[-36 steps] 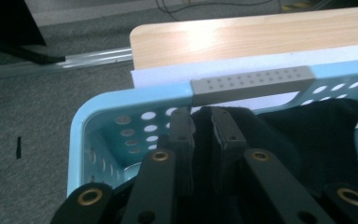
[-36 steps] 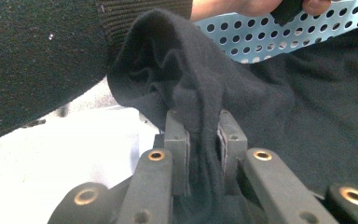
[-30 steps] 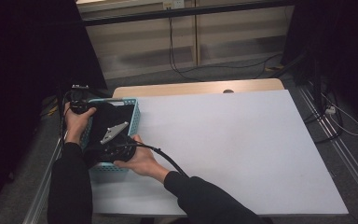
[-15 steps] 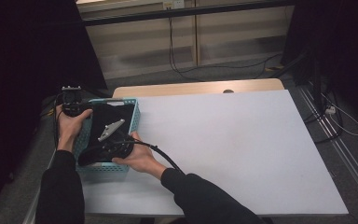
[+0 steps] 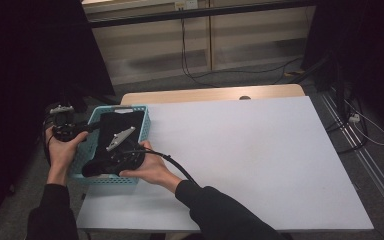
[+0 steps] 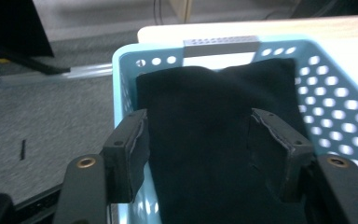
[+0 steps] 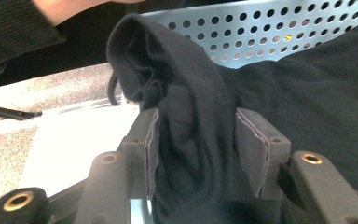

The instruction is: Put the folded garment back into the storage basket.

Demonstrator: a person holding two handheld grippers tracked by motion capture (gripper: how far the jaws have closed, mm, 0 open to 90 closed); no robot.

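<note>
A white table [image 5: 240, 160] is seen with a perforated blue basket [image 5: 145, 125] at its left edge, a black cloth [image 6: 214, 140] bundled inside. The left gripper [image 6: 214, 149] is held beside the basket, jaws just opened, cloth lying beyond them. The right gripper [image 7: 196, 149] is angled into the basket; its jaws have just parted around a cloth fold.

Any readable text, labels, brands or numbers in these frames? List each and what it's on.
None readable.
The blue basket has plain perforated walls with no print.
The black cloth shows no tag or logo.
The grey strip on the basket rim carries only a dot pattern.
</note>
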